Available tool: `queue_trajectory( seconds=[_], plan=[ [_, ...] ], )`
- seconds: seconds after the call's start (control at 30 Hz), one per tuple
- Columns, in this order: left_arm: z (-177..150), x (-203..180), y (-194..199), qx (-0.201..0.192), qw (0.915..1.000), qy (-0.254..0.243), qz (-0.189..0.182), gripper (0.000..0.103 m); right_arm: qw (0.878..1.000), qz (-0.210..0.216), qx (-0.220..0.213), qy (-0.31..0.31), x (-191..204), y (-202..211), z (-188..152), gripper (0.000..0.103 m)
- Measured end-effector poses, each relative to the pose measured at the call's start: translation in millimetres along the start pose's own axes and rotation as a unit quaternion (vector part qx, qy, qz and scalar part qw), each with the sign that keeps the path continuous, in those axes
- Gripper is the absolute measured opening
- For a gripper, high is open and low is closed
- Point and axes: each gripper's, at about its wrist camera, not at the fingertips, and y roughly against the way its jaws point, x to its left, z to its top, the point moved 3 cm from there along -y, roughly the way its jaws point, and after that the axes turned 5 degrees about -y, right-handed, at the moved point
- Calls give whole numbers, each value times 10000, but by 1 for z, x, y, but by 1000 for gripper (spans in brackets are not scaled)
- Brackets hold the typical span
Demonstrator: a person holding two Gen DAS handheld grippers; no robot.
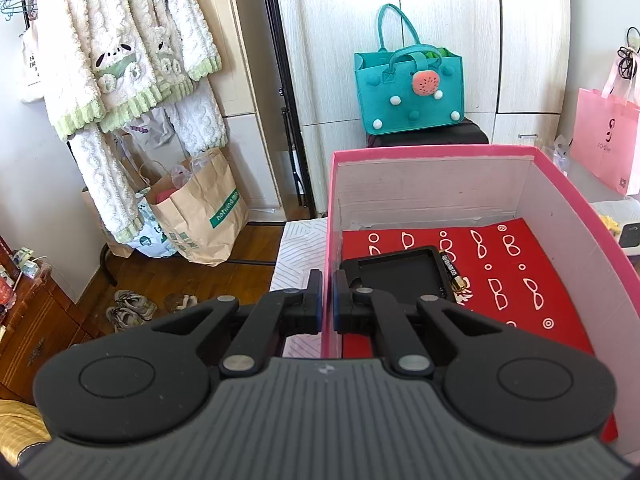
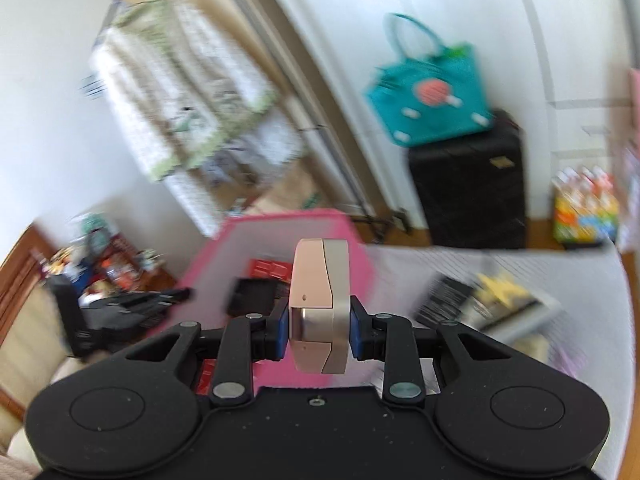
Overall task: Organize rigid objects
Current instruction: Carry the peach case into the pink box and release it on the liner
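Note:
A pink box (image 1: 408, 153) with a red patterned lining stands on the bed. My left gripper (image 1: 327, 300) is shut on the box's near left wall, one finger outside and one inside. Inside lie a black square tray (image 1: 396, 276) and a battery (image 1: 451, 270). My right gripper (image 2: 320, 330) is shut on a rose-gold and silver case (image 2: 318, 304) and holds it upright above the near side of the pink box (image 2: 280, 220). The right wrist view is blurred by motion. The left gripper's black body (image 2: 132, 304) shows there at the box's left.
The bed has a white patterned cover (image 1: 296, 252). A black and yellow item (image 2: 480, 300) lies on it right of the box. A teal bag (image 1: 408, 88) sits on a black case behind. Paper bags, hanging clothes and shoes are at the left on the wooden floor.

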Motion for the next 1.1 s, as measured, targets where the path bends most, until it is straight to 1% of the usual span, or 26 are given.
queue_trajectory(
  seconds=[0.1, 0.17, 0.33, 0.53, 0.6, 0.73, 0.8, 0.83, 0.9, 1.03, 1.1],
  plan=[
    [0, 0, -1, 35, 10000, -57, 13, 4, 9980, 311, 314, 461, 34, -19, 11, 34],
    [1, 0, -2, 40, 10000, -61, 4, 4, 9947, 365, 586, 766, 52, -38, 17, 34],
    [2, 0, -2, 46, 9999, -87, 29, 4, 9809, 90, 1119, 1590, 82, -93, 15, 34],
    [2, 0, -2, 53, 10000, -77, 23, 4, 9612, -317, 1729, 2127, 86, -143, 5, 34],
    [2, 0, -2, 51, 10000, -76, 20, 4, 9551, -405, 1908, 2230, 82, -152, 3, 34],
    [1, 0, -3, 58, 10000, -46, -5, 4, 9464, -473, 2303, 2215, 72, -168, 2, 33],
    [2, 1, -4, 104, 9999, -4, -58, 4, 9449, -542, 2310, 2254, 70, -174, 5, 33],
    [3, 4, -5, 198, 9997, 88, -112, 4, 9440, -588, 2327, 2264, 69, -176, 8, 33],
    [6, 13, -8, 496, 9970, 337, -498, 5, 9450, -621, 2370, 2165, 69, -181, 14, 33],
    [5, 29, -3, 773, 9910, 507, -971, 5, 9434, -643, 2437, 2154, 68, -192, 20, 33],
    [0, 27, 2, 842, 9906, 422, -989, 5, 9437, -576, 2500, 2090, 66, -192, 22, 33]
  ],
)
